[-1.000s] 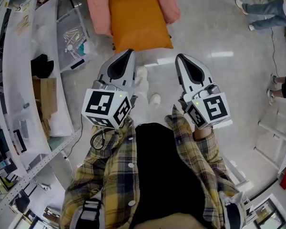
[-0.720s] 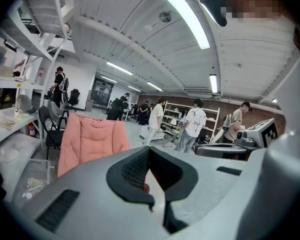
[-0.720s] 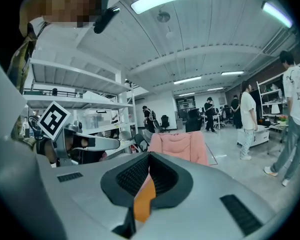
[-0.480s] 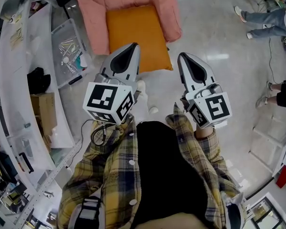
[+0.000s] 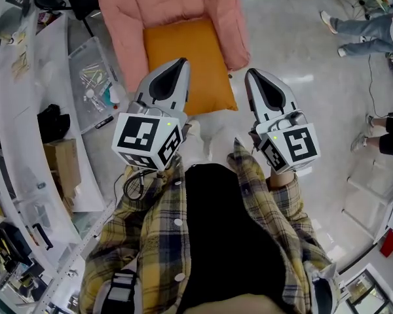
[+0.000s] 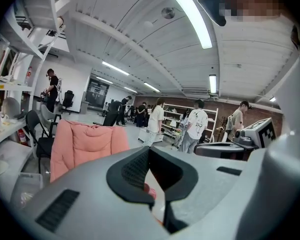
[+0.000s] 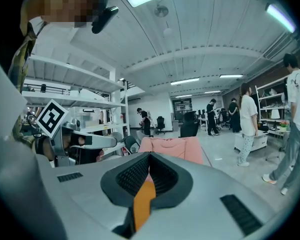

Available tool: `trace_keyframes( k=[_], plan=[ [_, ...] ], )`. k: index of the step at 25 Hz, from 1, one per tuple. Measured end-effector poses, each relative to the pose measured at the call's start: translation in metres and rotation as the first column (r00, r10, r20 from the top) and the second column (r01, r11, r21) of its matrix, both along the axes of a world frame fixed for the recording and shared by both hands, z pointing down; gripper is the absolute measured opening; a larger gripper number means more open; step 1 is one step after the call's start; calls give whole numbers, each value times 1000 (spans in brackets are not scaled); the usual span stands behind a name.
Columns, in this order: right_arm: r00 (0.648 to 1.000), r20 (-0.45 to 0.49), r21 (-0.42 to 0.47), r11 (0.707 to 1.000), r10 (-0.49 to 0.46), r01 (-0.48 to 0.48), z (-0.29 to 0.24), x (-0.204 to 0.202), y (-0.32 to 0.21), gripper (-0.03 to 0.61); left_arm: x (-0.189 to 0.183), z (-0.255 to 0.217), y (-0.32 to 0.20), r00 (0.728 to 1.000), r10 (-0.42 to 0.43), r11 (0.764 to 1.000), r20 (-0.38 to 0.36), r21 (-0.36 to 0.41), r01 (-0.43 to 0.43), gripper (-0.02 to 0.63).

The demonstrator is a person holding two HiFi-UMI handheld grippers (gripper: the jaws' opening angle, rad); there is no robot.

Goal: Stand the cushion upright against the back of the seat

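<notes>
As the two grippers are carried forward, the pink armchair [image 5: 128,38] is brought nearer than it was a second ago, and more of its back is now taken in by the head view; the orange cushion [image 5: 190,57] is found lying flat on the seat, just ahead of both tools, its near edge turned toward them; nothing of the task proper is yet done, so this is judged to be the approach only. The left gripper [image 5: 178,67] is held with its jaws closed together and nothing is gripped; its tip is seen over the cushion's near left corner, though whether it is above the fabric or short of it cannot be settled from above. The right gripper [image 5: 253,77] appears likewise closed and empty, a sliver of orange being seen beyond its jaws; both must be opened before the cushion can be raised against the back.
</notes>
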State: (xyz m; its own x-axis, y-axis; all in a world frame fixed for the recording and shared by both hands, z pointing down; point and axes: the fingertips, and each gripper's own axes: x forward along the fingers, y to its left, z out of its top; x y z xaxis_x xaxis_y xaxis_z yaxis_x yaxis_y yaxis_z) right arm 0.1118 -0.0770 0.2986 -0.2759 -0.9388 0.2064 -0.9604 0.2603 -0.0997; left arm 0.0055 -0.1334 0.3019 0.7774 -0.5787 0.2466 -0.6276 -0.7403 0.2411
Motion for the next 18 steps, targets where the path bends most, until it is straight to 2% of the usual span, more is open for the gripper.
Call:
trace_keyframes(
  k=[5, 9, 13, 18],
  plan=[
    [997, 5, -3, 997, -73, 73, 2, 20, -24, 17, 13, 9, -15, 997, -80, 996, 16, -25, 80, 3],
    [984, 11, -23, 983, -179, 180, 4, 29, -29, 17, 26, 14, -15, 984, -176, 983, 40, -40, 177, 3],
    [958, 29, -32, 958, -284, 285, 9, 44, -43, 17, 41, 23, -16, 960, -273, 959, 57, -68, 277, 3],
    [925, 45, -54, 924, -378, 380, 18, 53, -41, 17, 42, 33, 1, 923, -376, 919, 78, -100, 382, 3]
  ],
)
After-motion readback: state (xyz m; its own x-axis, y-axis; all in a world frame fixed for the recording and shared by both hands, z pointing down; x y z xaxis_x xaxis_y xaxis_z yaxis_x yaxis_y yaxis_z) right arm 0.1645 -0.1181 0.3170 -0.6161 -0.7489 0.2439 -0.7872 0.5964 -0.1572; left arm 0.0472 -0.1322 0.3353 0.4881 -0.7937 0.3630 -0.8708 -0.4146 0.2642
